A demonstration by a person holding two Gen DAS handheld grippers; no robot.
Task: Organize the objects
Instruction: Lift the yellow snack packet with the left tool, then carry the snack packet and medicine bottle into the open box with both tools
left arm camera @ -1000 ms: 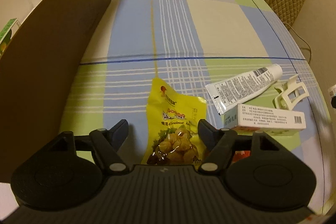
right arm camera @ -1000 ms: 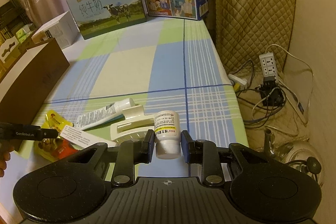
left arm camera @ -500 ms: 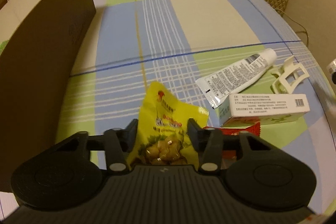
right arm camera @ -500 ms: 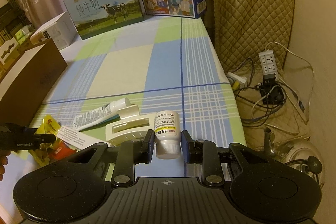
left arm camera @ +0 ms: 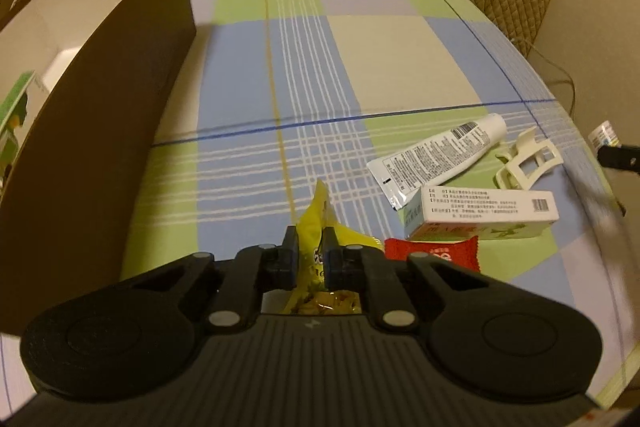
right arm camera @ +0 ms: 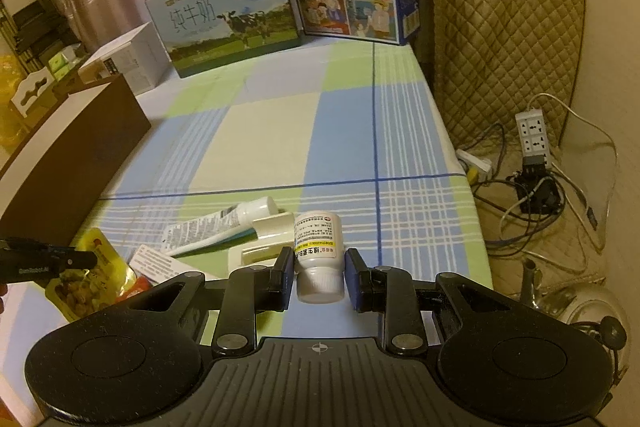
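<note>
our left hand-held gripper [left arm camera: 307,247] has just closed, pinching the soft, crinkly yellow snack pouch [left arm camera: 316,211]; right hand-held gripper [right arm camera: 318,269] clamps the rigid pill bottle [right arm camera: 318,247].

- Left gripper [left arm camera: 311,241] at 6 o'clock — jaws have just been closing and now pinch the yellow snack pouch [left arm camera: 320,211].
- Red packet [left arm camera: 434,254], white carton [left arm camera: 486,213], tube [left arm camera: 438,157] and clip [left arm camera: 528,159] at 3–4 o'clock.
- Brown box [left arm camera: 96,131] at 9 o'clock.

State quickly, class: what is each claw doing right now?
Left claw: has just been closing, now shut on the yellow snack pouch.
Right claw: shut on the white pill bottle.
</note>
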